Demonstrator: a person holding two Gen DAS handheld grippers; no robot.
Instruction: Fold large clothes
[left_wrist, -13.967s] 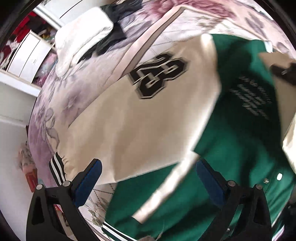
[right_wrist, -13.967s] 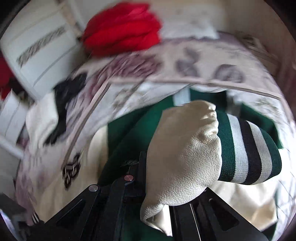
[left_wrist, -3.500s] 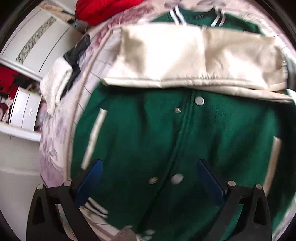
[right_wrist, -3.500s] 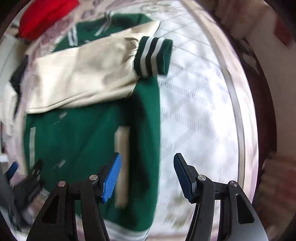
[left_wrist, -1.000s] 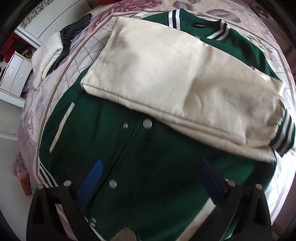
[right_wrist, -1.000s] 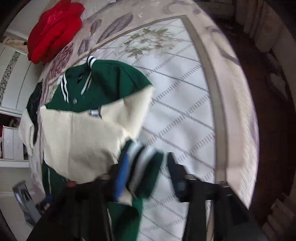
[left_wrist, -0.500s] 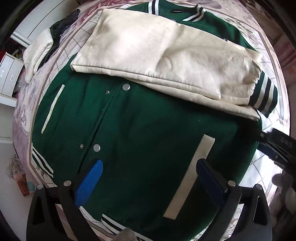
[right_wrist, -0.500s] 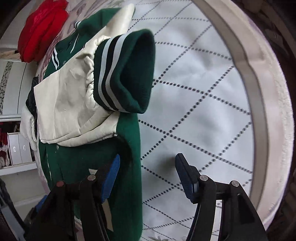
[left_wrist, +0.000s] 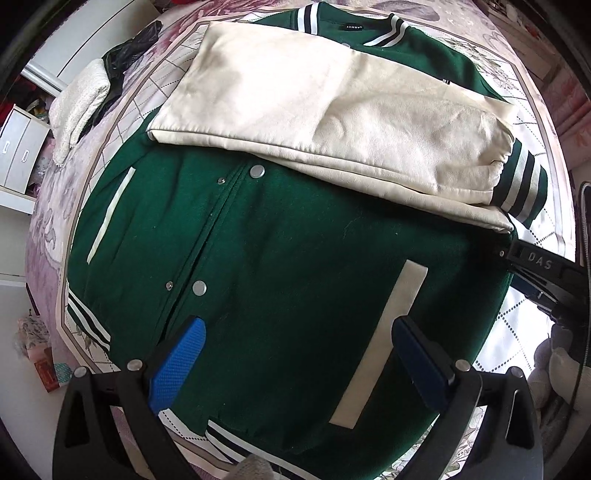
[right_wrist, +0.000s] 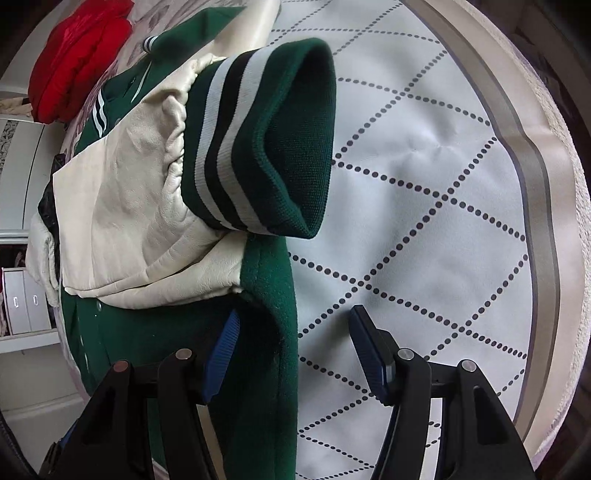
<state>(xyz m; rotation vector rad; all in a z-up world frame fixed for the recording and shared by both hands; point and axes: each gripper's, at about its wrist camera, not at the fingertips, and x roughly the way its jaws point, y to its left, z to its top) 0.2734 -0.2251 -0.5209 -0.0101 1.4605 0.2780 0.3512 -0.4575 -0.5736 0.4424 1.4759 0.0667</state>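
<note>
Sleeves (left_wrist: 332, 110) folded across jacket (left_wrist: 277, 277) at 12 o'clock, body fold pending; left tongs (left_wrist: 295, 354) and right tongs (right_wrist: 295, 354) both apart, empty.

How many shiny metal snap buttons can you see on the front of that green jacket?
4 snaps on the green jacket: two just below the cream sleeves, at and; two nearer the hem, at and. The sleeves may hide more.

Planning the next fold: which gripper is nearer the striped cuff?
Right. The right gripper sits at the jacket edge just below the striped cuff; the left gripper hovers over the hem, farther away.
</note>
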